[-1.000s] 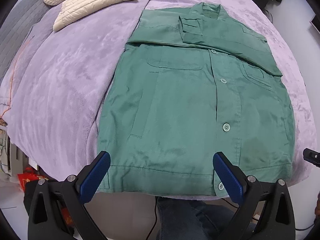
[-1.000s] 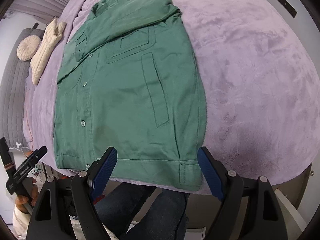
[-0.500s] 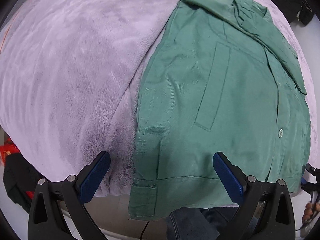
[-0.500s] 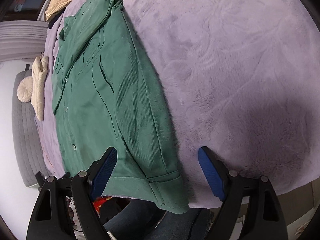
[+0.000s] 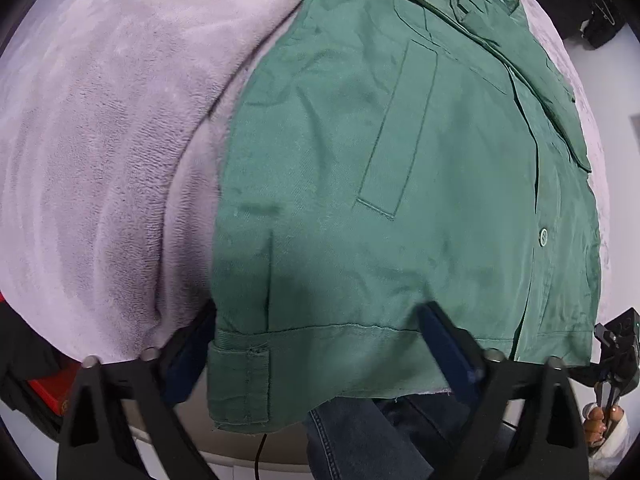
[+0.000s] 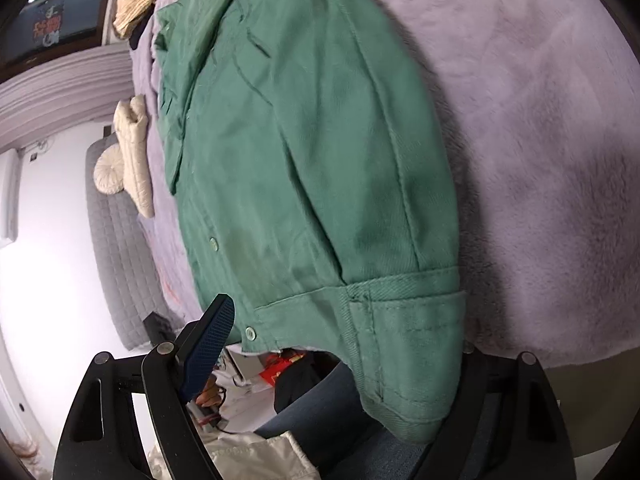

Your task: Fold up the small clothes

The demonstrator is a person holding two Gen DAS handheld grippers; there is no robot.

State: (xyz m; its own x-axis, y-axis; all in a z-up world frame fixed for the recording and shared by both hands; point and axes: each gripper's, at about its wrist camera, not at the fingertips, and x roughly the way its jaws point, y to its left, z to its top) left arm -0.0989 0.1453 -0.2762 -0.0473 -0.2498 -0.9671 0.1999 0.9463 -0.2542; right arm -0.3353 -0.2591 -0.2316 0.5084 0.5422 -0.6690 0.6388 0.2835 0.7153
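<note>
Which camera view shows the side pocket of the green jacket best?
The left wrist view: the whole long pocket lies flat and sharp on the green jacket. The right wrist view shows only a foreshortened, blurred pocket seam.

A lilac plush blanket (image 6: 540,128) covers the bed in front of me. On the far side lies a grey quilted cover (image 6: 120,248), with a round cream cushion (image 6: 109,171) and a cream padded garment (image 6: 136,160) beside it. I see a white wall (image 6: 52,280) past them, a dark window (image 6: 56,20) higher up, and something red (image 5: 48,394) low by the bed.
</note>
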